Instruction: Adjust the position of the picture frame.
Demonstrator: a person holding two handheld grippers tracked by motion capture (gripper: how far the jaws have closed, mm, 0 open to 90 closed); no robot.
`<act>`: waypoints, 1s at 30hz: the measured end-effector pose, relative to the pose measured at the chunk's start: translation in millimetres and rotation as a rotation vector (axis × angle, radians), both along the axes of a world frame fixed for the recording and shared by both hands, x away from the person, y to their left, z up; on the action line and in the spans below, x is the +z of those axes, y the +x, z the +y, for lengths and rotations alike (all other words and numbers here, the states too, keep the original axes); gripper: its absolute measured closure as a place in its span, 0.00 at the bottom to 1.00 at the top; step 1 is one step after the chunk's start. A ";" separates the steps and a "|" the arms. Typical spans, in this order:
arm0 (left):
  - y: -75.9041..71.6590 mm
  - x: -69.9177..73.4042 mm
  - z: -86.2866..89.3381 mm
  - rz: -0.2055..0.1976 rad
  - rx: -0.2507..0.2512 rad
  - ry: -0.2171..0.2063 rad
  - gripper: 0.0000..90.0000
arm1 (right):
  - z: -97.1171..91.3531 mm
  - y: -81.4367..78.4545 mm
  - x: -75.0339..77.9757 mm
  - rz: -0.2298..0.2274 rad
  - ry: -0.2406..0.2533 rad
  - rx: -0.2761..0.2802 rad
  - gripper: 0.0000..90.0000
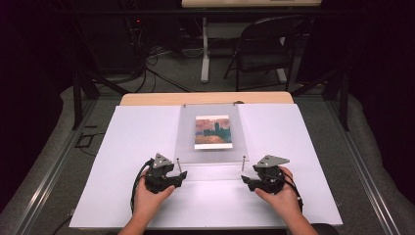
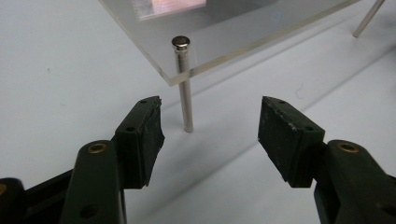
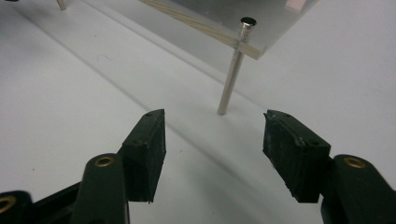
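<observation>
Left gripper (image 2: 210,135) jaws spread wide, nothing between them, aimed at the near left pin (image 2: 183,84) just ahead, not touching it. Right gripper (image 3: 212,149) likewise spread and empty, facing the near right pin (image 3: 233,67). Both pins stand upright on the white tabletop (image 1: 127,161) and pass through the near corners of the clear acrylic plate (image 1: 211,134), holding it raised above the surface like legs. Plate sits centre of the tabletop, between and just beyond the two grippers, with a small painted picture (image 1: 212,132) at its middle, seemingly under or in the plate. Each hand is low near its own corner, left hand (image 1: 149,196), right hand (image 1: 279,196), probably so both corners get handled together and the plate stays level. Folding chair (image 1: 264,49) well behind the table.
</observation>
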State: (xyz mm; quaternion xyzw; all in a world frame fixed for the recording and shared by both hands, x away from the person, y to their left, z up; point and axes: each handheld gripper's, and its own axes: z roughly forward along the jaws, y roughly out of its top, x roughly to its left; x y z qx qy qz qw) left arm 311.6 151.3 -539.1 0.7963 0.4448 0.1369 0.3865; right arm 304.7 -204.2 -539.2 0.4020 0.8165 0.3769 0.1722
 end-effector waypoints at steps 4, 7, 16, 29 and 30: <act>-6.1 1.6 4.8 -0.009 0.002 -0.012 0.41 | -4.2 -2.7 0.5 0.018 0.028 -0.005 0.43; -7.7 2.0 8.2 -0.002 0.016 -0.016 0.39 | -5.5 -1.9 0.5 0.010 0.017 -0.009 0.43; -6.6 2.3 13.3 0.000 0.039 -0.009 0.38 | -8.1 0.5 -3.0 0.002 0.008 -0.028 0.42; -6.4 8.8 31.5 -0.002 0.076 -0.029 0.40 | -13.2 -0.1 2.4 -0.021 -0.018 -0.033 0.48; -5.9 9.9 34.1 -0.004 0.084 -0.031 0.40 | -13.9 -0.1 2.9 -0.019 -0.022 -0.037 0.48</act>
